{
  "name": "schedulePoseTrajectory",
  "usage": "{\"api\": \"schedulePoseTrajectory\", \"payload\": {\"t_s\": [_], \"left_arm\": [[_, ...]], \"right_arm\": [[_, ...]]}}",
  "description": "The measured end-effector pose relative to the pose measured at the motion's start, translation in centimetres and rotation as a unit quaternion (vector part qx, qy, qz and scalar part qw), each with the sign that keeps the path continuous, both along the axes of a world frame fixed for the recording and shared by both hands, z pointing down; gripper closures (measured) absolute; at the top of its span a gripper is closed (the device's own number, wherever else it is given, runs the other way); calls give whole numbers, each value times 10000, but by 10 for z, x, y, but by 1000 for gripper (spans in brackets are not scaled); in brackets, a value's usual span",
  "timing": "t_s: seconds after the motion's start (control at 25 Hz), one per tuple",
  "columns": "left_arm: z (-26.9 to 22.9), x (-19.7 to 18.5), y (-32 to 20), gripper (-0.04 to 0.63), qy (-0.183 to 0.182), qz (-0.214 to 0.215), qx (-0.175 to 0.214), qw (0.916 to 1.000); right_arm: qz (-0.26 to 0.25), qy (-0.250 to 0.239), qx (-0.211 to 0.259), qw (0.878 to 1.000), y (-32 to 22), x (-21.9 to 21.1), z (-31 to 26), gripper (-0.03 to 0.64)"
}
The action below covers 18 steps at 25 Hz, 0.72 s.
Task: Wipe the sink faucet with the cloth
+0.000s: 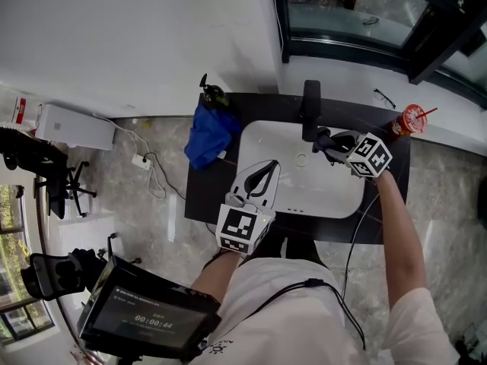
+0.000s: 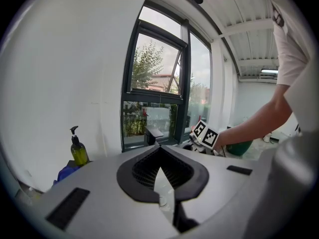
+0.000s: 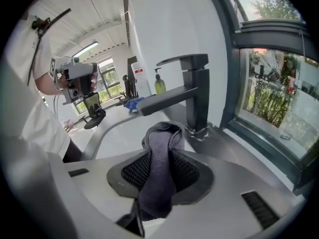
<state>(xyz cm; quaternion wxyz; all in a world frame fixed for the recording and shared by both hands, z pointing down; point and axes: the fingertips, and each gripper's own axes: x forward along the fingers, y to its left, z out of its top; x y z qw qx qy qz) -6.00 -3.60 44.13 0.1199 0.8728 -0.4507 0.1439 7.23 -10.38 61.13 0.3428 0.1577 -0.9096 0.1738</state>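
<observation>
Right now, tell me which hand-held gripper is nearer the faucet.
Right. The right hand-held gripper, clamping the cloth, is beside the faucet; the left hand-held gripper is farther off, over the sink's near edge.

Count at the sink: mostly ones, three pairs.

One sink (image 1: 275, 149) with one faucet (image 3: 195, 89); two grippers, the left gripper (image 1: 265, 172) and the right gripper (image 1: 329, 144); two cloths (one grey cloth (image 3: 159, 169), one blue cloth (image 1: 209, 135)); one soap bottle (image 2: 78, 151); one red cup (image 1: 411, 120) with one straw (image 1: 428, 112); two black chairs, the upper chair (image 1: 34, 158) and the lower chair (image 1: 59, 274); one white box (image 1: 72, 126); one power strip (image 1: 141, 159); one screen (image 1: 152, 319).
</observation>
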Motion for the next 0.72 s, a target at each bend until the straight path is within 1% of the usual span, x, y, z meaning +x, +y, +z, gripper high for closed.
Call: {"api": "schedulePoseTrajectory", "payload": {"t_s": [0.2, 0.32, 0.56, 0.64, 0.72], "left_arm": [[-1, -7, 0, 601, 10, -58, 4, 10000], [-1, -11, -2, 601, 33, -114, 9, 9999], [0, -19, -3, 601, -14, -161, -15, 9999], [2, -21, -2, 601, -43, -158, -26, 9999], [4, -22, -2, 601, -48, -158, -44, 9999]], "right_arm": [[693, -18, 369, 9969, -47, 9, -16, 502], [857, 14, 491, 9951, -66, 6, -22, 502], [766, -158, 485, 9958, -73, -16, -22, 502], [626, -210, 545, 9963, -68, -22, -23, 502], [378, -202, 579, 9974, -58, -26, -22, 502]]}}
